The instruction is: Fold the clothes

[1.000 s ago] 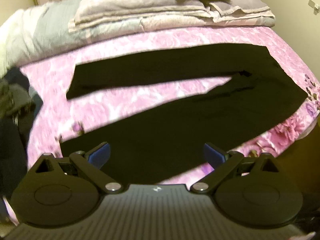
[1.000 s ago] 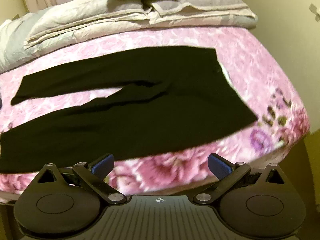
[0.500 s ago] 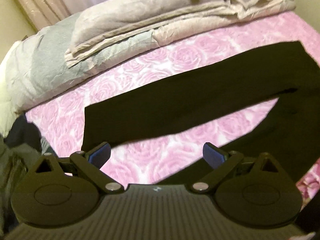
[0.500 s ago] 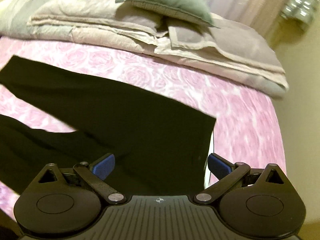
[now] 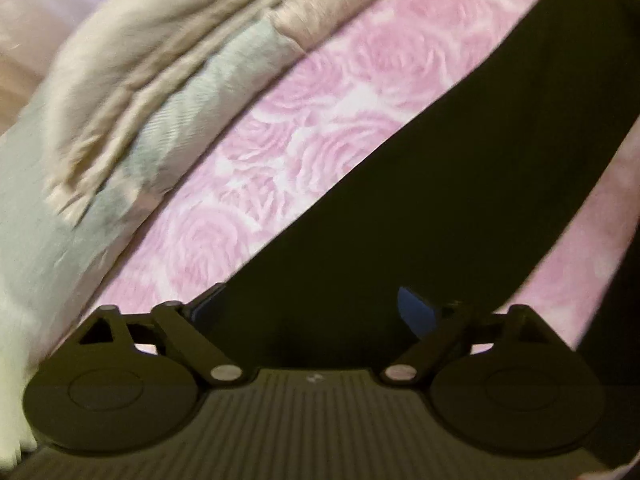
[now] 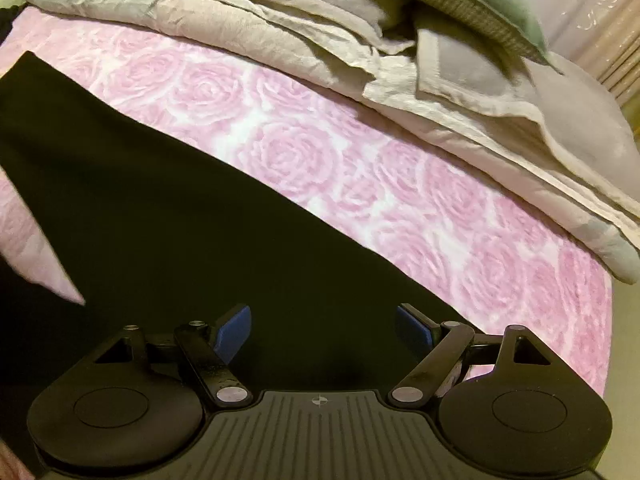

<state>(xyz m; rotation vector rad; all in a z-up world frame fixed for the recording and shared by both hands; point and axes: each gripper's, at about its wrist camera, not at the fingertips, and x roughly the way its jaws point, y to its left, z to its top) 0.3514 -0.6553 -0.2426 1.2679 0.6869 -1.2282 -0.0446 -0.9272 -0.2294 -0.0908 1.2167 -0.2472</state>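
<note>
Our left gripper hangs with jaws wide over the far trouser leg, which runs toward two o'clock across the bedspread. Our right gripper, jaws equally wide, sits over the black trousers; we should pinch both edges evenly.

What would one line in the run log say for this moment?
task: fold clothes | left claw: open, over black trousers | right claw: open, over trousers | trousers flat on pink bedsheet | nothing gripped

Left claw spread wide above black trouser leg on rose-print pink bedsheet; folded quilts beyond.
</note>
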